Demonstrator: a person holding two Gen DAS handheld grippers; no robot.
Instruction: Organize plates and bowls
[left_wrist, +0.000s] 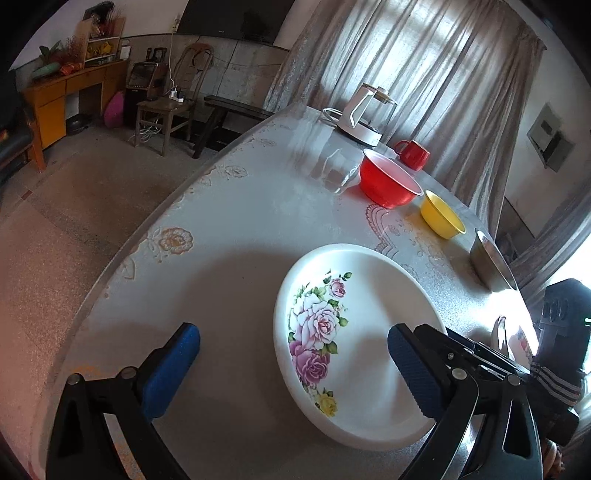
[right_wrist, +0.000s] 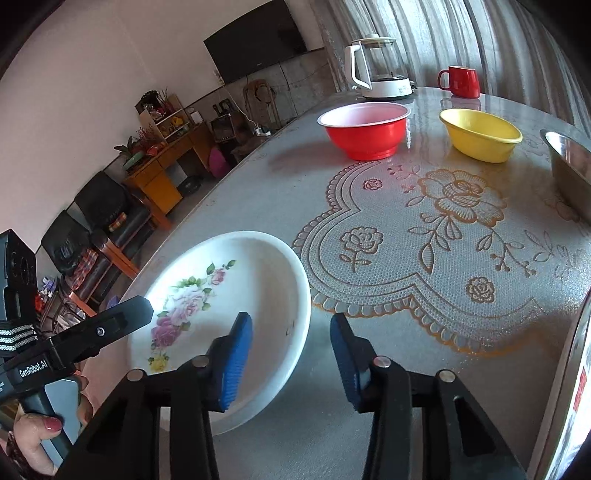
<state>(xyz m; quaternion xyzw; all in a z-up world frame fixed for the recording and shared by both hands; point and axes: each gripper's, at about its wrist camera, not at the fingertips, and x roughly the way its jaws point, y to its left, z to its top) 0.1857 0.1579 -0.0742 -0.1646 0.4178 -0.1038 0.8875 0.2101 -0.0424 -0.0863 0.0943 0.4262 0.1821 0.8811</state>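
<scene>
Right gripper (right_wrist: 291, 354) sits low over the near table edge w/ jaws partly apart, one blue pad over the rim of the floral plate (right_wrist: 221, 306), the other outside it over bare table (right_wrist: 258, 206); pads don't look pressed on the rim, so nothing held as far as I can tell. Left gripper (left_wrist: 293, 369) stands wide open, one pad over the plate's inside, the other off to the side above the tabletop, also empty. Both seem lined up on the same plate from opposite sides. Further out, red bowl (right_wrist: 364, 129), yellow bowl (right_wrist: 480, 134) and a steel bowl (right_wrist: 569, 166) each sit apart, unstacked, along the far side; red mug (right_wrist: 460, 81) and kettle (right_wrist: 376, 70) behind them. Another dish edge shows at the right, too cropped to ID. Judgement: task barely begun, nothing nested or stacked yet; all bowls + plate still to be gathered.
</scene>
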